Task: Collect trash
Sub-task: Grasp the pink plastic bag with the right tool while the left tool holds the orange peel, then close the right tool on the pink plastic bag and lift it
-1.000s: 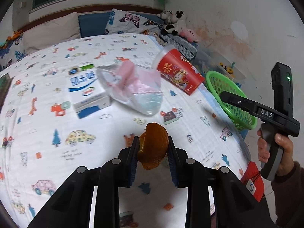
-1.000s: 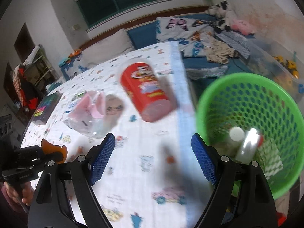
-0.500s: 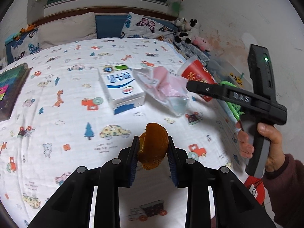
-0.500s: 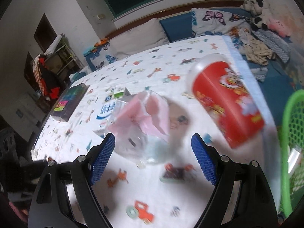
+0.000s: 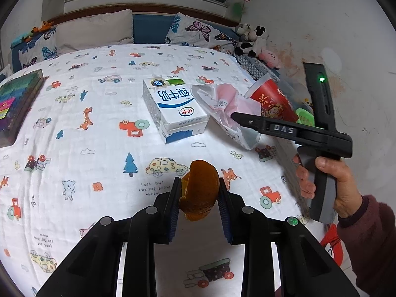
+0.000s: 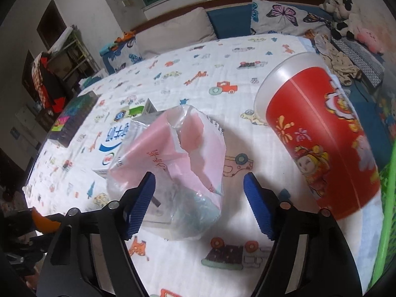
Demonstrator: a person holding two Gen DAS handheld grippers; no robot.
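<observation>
My left gripper is shut on an orange peel and holds it above the bed. My right gripper is open, its jaws wide apart just in front of a crumpled clear and pink plastic bag; the gripper also shows in the left wrist view reaching over the bag. A red paper cup lies on its side right of the bag. A white and blue milk carton lies left of the bag. The green trash basket is at the far right edge.
The bed has a white cartoon-print sheet. A dark book lies at the left edge. Pillows and plush toys line the headboard and wall side. The peel in my left gripper shows at lower left of the right wrist view.
My right gripper has swung left from the green basket to the plastic bag, staying open. My left gripper keeps the orange peel and has turned left, away from the basket.
</observation>
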